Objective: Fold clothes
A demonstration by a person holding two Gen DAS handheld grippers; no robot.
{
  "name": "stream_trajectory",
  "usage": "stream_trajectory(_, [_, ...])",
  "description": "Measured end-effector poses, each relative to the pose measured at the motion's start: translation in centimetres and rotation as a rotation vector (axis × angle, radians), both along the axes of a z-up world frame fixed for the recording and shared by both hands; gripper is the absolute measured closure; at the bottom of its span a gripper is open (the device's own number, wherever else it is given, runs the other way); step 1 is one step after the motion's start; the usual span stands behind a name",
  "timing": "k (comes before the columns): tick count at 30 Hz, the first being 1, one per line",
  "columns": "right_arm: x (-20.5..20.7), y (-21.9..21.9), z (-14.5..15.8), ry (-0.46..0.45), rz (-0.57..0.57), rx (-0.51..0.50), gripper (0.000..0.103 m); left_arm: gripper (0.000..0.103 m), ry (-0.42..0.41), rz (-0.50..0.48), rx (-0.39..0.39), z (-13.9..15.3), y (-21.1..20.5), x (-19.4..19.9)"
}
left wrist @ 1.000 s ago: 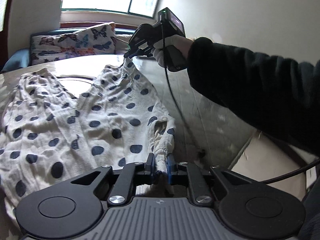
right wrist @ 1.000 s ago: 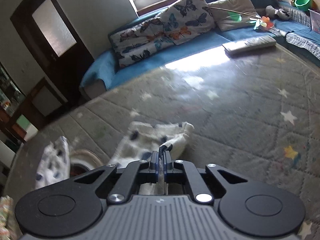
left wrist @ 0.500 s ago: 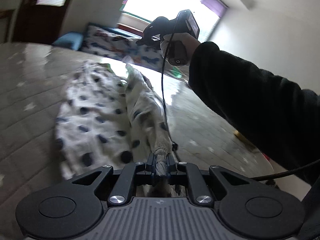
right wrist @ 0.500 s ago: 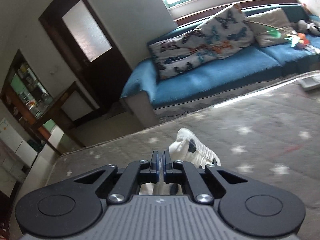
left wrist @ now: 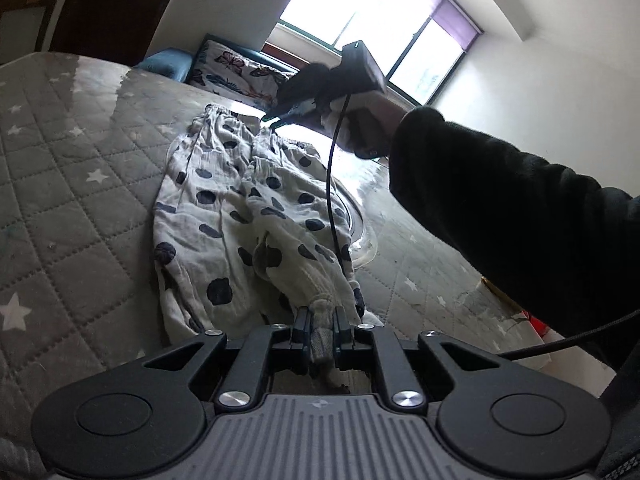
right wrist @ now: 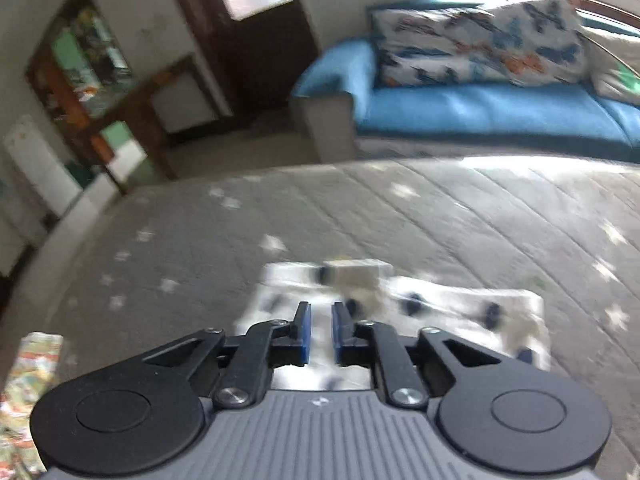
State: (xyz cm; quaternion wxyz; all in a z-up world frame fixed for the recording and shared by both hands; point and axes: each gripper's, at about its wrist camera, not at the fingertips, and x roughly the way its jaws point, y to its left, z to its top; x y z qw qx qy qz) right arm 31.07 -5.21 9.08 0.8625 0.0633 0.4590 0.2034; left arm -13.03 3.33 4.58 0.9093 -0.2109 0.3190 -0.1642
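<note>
1. Across the quilted grey bench (left wrist: pixel 80 208), printed with small stars, a white garment with dark polka dots (left wrist: pixel 224 216) lay stretched from near to far, one long side doubled over the other so that it looked folded lengthwise.
2. Behind it, at the far edge, a blue sofa (right wrist: pixel 480 108) carried a butterfly-print cushion (left wrist: pixel 240 70).
3. A person's dark sleeve (left wrist: pixel 500 200) reached in from the right, the right hand-held gripper (left wrist: pixel 272 120) at the garment's far gathered edge; in its own blurred view the jaws stood slightly apart with cloth beneath, and I cannot tell whether they gripped it.
4. At the near end, the left hand-held gripper (left wrist: pixel 322 332) was clamped on a bunched, ribbed hem.
5. Judged from its creases and drape, the cloth was light, soft and limp: it would sag between grips and slide little on the quilting. Best held at the gathered edges or corners, both ends kept taut.
</note>
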Motion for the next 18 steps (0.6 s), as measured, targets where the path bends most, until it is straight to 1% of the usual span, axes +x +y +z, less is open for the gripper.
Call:
stream_trajectory(1, [0.3,-0.5,-0.6,0.033,0.0,0.012,0.089,0.091,-0.002,0.002,0.003,-0.2,0.0,0.2])
stream_trajectory(3, [0.6,-0.9,-1.3,0.066,-0.007,0.029,0.088,0.091,-0.003,0.006,0.005,-0.4,0.2,0.5])
stream_trajectory(4, [0.7,-0.6,-1.6,0.067,-0.001,0.02,0.085,0.091,-0.004,0.007,0.006,-0.5,0.2,0.4])
stream_trajectory(5, [0.7,-0.3,-1.9,0.067,0.007,0.009,0.08,0.091,-0.005,0.008,0.007,-0.6,0.3,0.4])
stream_trajectory(7, [0.5,0.5,-2.6,0.06,0.01,-0.039,0.074,0.091,-0.008,0.007,0.014,-0.6,0.2,0.3])
stream_trajectory(9, [0.1,1.4,-3.1,0.042,0.004,-0.114,0.075,0.091,-0.01,0.005,0.02,-0.6,0.2,0.3])
stream_trajectory(12, [-0.7,2.6,-3.6,-0.003,0.009,-0.201,0.078,0.091,-0.019,0.005,0.018,-0.5,0.3,0.3])
stream_trajectory(14, [-1.2,3.1,-3.6,-0.033,0.016,-0.243,0.099,0.091,-0.026,0.007,0.015,-0.3,0.5,0.2])
stream_trajectory(17, [-1.6,2.6,-2.9,-0.044,0.005,-0.218,0.101,0.091,-0.037,0.01,0.01,-0.1,0.8,0.1])
stream_trajectory(18, [-1.6,2.2,-2.3,-0.053,-0.012,-0.186,0.101,0.091,-0.044,0.013,0.008,0.1,0.9,-0.1])
